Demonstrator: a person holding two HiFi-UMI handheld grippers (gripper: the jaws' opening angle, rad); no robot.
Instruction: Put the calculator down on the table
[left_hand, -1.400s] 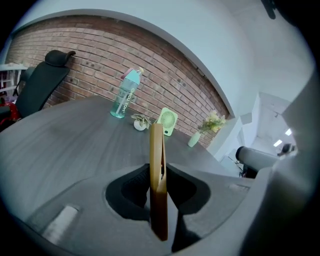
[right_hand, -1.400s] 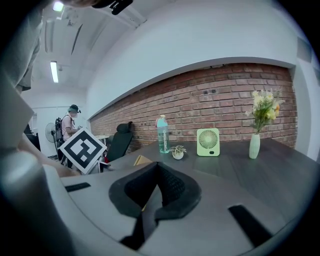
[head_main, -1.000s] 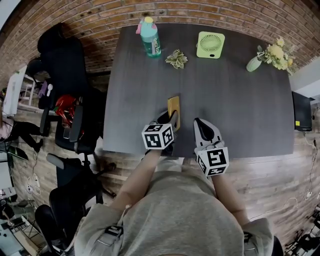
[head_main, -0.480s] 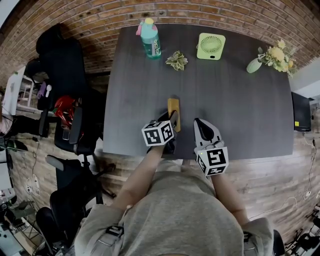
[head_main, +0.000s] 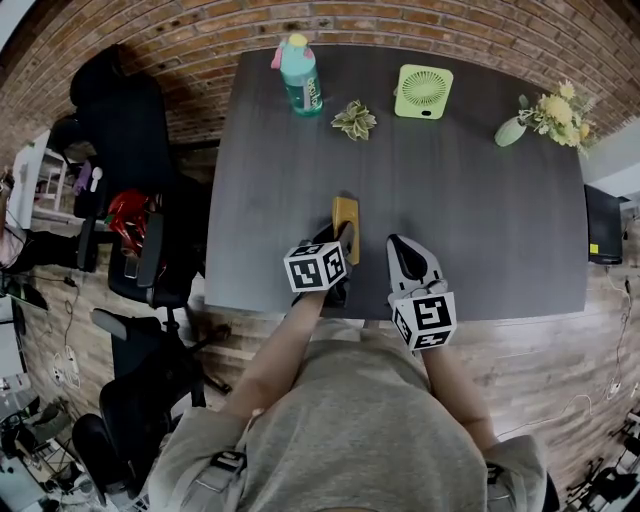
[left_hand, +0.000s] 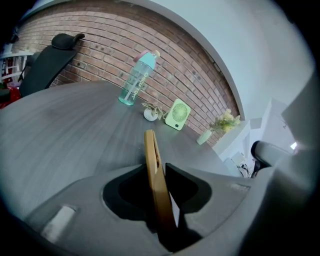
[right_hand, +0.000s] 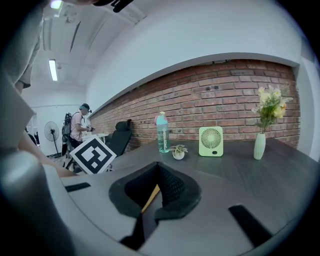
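1. The fingers (left_hand: 180, 181) of the left gripper (left_hand: 156, 169) are spread partway and have just been opening. The yellow calculator (left_hand: 152, 152) stands on edge between them. A thin light gap shows beside it on one side, so I judge that they no longer pinch it firmly.
2. The fingers (right_hand: 172, 187) of the right gripper (right_hand: 156, 194) stand a little apart with nothing between them. A yellow sliver of the calculator shows through the gap. This gripper takes no part.
3. The calculator sticks out ahead of the left gripper over the dark surface (head_main: 480, 200). Taking the green fan (head_main: 422, 90) as the landmark, it lies well toward the person from the fan and a little to its left in the head view.
4. It looks low and close to the surface, but no view shows whether its lower edge touches.
5. Judged progress: the carry is done and the release is under way. What is left is to let it go fully, see it rest flat, and draw the left gripper back.
6. The water bottle (head_main: 300, 75) and small plant (head_main: 353, 118) stand left of the fan, and the flower vase (head_main: 548, 110) stands right of it. All three are well clear of the calculator.
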